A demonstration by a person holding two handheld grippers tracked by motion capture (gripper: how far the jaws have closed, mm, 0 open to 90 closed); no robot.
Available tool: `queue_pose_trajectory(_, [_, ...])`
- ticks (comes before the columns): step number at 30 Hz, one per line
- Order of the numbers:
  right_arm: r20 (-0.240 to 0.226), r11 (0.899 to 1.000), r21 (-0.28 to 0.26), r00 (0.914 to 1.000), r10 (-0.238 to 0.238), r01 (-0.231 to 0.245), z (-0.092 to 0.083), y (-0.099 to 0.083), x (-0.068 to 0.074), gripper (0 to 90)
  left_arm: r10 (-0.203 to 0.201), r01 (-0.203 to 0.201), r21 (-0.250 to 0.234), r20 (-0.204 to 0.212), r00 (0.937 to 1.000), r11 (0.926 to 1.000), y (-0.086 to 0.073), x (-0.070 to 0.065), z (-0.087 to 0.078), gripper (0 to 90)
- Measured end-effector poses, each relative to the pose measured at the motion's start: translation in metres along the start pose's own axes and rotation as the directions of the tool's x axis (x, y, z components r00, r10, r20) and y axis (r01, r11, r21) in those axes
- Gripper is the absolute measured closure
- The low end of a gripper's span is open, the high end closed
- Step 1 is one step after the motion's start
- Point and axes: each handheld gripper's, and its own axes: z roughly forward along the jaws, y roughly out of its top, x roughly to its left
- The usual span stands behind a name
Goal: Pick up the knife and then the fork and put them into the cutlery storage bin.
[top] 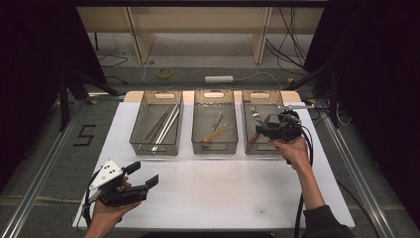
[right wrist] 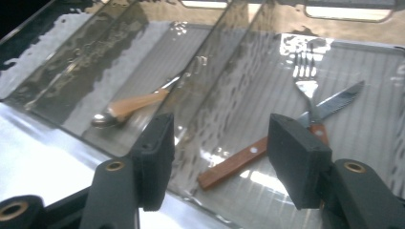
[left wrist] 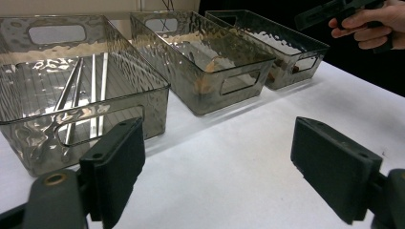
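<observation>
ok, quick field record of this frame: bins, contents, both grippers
bins: three clear bins in a row on white table
left bin: metal chopsticks
middle bin: wooden-handled spoon
right bin: knife and fork, crossed
left gripper: open, empty, over table
right gripper: open, empty, over right bin

One sign can be read: a black numeral "5" (top: 85, 135), made of dark strips, on the grey floor (top: 44, 148) beside the tabletop (top: 218, 183). In the high view it lies up and to the left of the left gripper's jaws, well apart from them. The bins, the cutlery in them and the grippers carry no lettering that can be made out.
</observation>
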Motion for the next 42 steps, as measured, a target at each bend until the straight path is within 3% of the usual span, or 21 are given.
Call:
queue_pose_trajectory(19, [-0.089,0.997,-0.053,0.994,-0.064,0.059,-0.015,-0.016,0.033,36.2,-0.006,0.006,0.006,-0.002,1.0,1.0,0.001,0.0,0.002,18.6])
queue_pose_trajectory(35, [-0.191,0.987,-0.147,0.9778,-0.087,0.059,-0.029,-0.029,0.061,32.2,-0.001,0.001,0.015,0.011,0.9999,0.9999,0.001,-0.001,0.004,18.5])
queue_pose_trajectory(42, [-0.208,0.983,-0.152,0.969,-0.133,0.102,-0.028,-0.044,0.073,30.3,0.003,-0.004,0.017,0.016,0.9999,0.9999,0.001,-0.002,0.003,18.5])
